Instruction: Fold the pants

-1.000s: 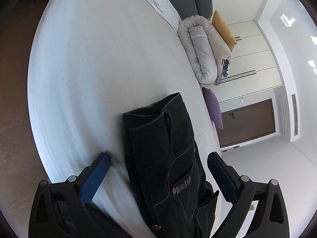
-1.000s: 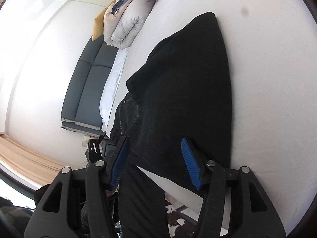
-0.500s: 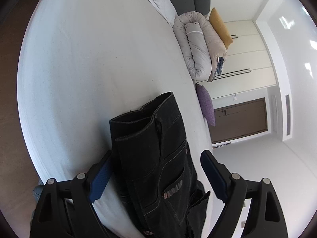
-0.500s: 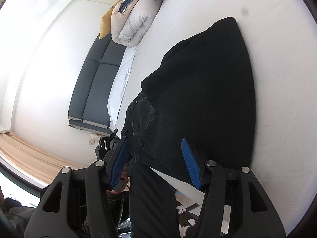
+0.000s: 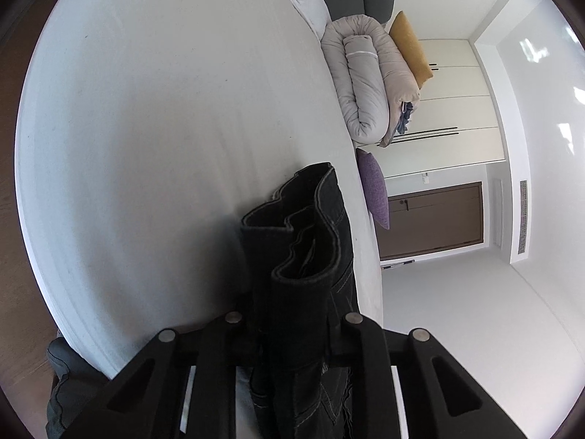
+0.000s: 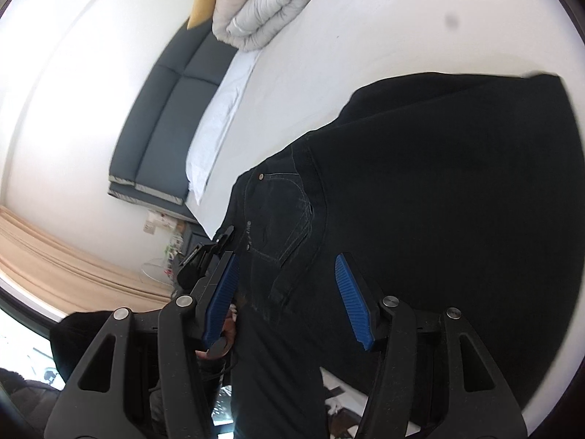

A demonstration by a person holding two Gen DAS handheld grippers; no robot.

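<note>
Black denim pants (image 6: 438,190) lie on the white bed (image 6: 365,36), their waist end toward the bed's near edge. My left gripper (image 5: 292,329) is shut on the pants' waistband (image 5: 303,241), which stands bunched and folded between its black arms; the pads are hidden by the cloth. My right gripper (image 6: 289,292) is open, its blue pads (image 6: 351,296) either side of the pocket area of the pants, just above the cloth. The left gripper also shows in the right wrist view (image 6: 204,252), at the pants' waist.
A rolled grey duvet (image 5: 362,84), a yellow cushion (image 5: 409,47) and a purple cushion (image 5: 373,186) sit at the bed's far end. A dark sofa (image 6: 172,117) stands along the wall. The bed's edge (image 5: 47,274) drops to the wooden floor.
My left gripper moved forward and closed on the waistband, which now stands bunched up. My right gripper moved closer over the pants and stays open.
</note>
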